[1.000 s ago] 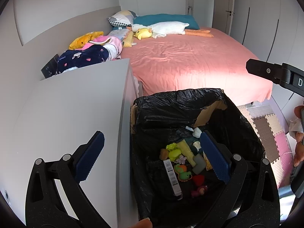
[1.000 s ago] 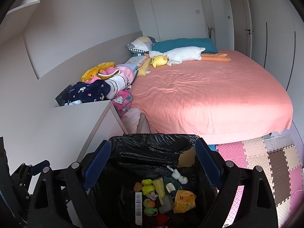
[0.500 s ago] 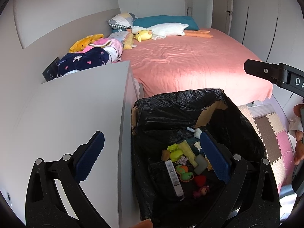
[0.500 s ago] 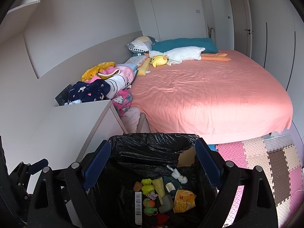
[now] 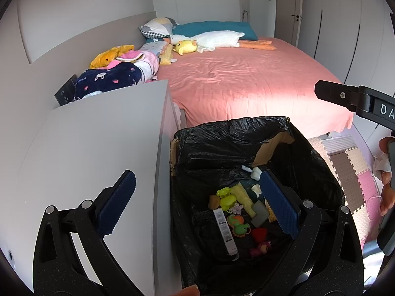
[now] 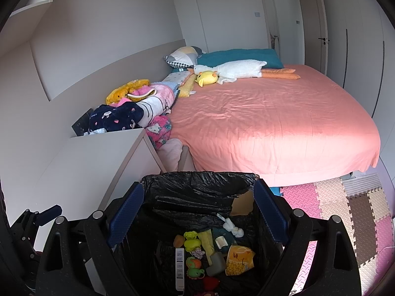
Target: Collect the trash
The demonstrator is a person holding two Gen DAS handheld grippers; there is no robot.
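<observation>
Both tongs, left [image 5: 197, 204] and right [image 6: 198, 213], gape empty above the black-lined bin [image 6: 197, 187]; the right tool's arm reads "DA" [image 5: 385, 109].

Left tool [image 5: 197, 208]: your black speckled frame, blue ribbed pads, silver round screws at the pivots.
Right tool [image 6: 198, 213]: same black frame, blue pads, silver screws; white letters "DA" on its side.

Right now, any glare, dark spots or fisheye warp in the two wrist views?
Left wrist: sun patch nearly blows out the pink bedspread; inside of the black bin bag is dim; desk edge bows. Right wrist: softer sun band on the bed; door frames curve; corners vignetted black.
</observation>
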